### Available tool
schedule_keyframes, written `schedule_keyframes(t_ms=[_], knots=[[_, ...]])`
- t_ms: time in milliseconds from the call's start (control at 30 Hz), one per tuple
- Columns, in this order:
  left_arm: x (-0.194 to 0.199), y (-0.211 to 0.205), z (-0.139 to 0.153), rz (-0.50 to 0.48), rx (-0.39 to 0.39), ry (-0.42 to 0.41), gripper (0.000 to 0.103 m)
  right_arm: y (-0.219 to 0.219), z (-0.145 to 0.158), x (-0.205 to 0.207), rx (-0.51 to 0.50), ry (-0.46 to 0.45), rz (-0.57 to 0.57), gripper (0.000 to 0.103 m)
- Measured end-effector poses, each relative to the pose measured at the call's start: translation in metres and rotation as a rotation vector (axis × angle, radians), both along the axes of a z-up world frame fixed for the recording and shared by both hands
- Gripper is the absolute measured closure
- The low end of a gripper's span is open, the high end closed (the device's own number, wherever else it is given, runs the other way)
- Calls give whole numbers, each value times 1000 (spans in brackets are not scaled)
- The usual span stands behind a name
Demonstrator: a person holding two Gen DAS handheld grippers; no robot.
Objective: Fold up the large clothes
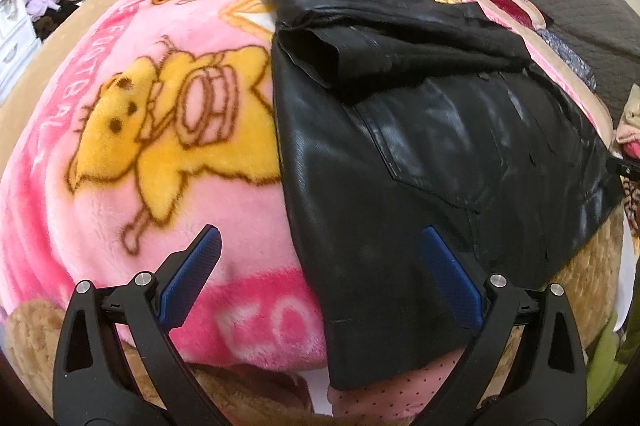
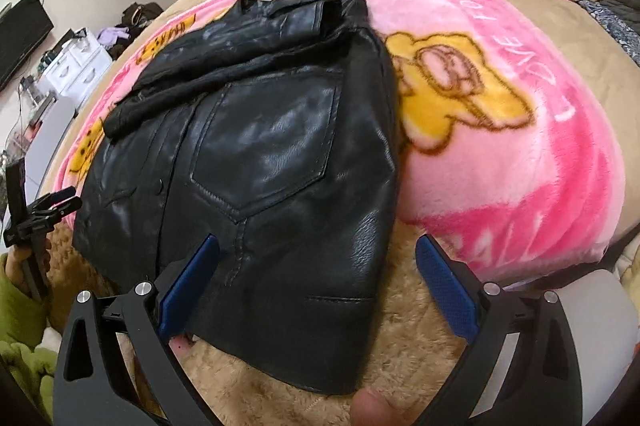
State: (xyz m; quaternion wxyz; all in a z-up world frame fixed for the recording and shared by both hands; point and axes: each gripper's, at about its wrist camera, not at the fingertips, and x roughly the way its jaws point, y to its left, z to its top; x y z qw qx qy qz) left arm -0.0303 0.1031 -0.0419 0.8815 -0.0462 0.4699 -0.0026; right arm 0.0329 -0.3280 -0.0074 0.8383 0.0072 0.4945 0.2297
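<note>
My left gripper (image 1: pixel 320 278) and right gripper (image 2: pixel 316 282): jaws open, empty, above black leather jacket (image 2: pixel 256 145) hem. Pinch both hem corners, fold toward collar, keep edges aligned.

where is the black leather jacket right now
The black leather jacket lies partly folded on the pink fleece blanket with yellow bears, right of centre in the left wrist view and left of centre in the right wrist view, its hem nearest both open grippers.
</note>
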Motion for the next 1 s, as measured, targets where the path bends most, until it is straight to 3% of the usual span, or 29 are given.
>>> schedule_keyframes(t_ms=[200, 233, 267, 333, 367, 467, 700, 767, 800, 833, 867, 933, 1000], knots=[[-4, -6, -9, -27, -25, 35, 10, 9, 0, -1, -23, -22, 54, 28], [-5, -6, -11, -30, -36, 41, 10, 11, -1, -1, -26, -26, 67, 34], [-6, -6, -15, -32, -49, 54, 10, 13, -3, -1, -26, -23, 83, 46], [-7, -8, -21, -34, -67, 75, 10, 17, -6, 0, -42, -22, 90, 55], [-7, -8, -23, -35, -71, 80, 10, 18, -5, -1, -51, -29, 89, 66], [-12, -11, -27, -31, -81, 79, 10, 8, 3, -2, 38, -52, 68, 83], [-17, -6, -28, -30, -151, 58, 10, -16, 27, 1, 284, -105, -2, 91], [-20, -5, -25, -32, -183, 40, 24, -21, 33, 7, 360, -111, -19, 91], [-21, -6, -23, -38, -190, 30, 48, -23, 36, 10, 400, -113, -28, 91], [-21, -8, -20, -44, -189, 18, 64, -24, 39, 13, 432, -116, -37, 91], [-21, -9, -17, -52, -191, 11, 68, -24, 40, 15, 448, -120, -43, 91], [-20, -8, -11, -75, -224, -7, 89, -24, 47, 21, 469, -134, -60, 91], [-16, -8, -3, -98, -250, -24, 94, -24, 53, 29, 499, -136, -74, 91]])
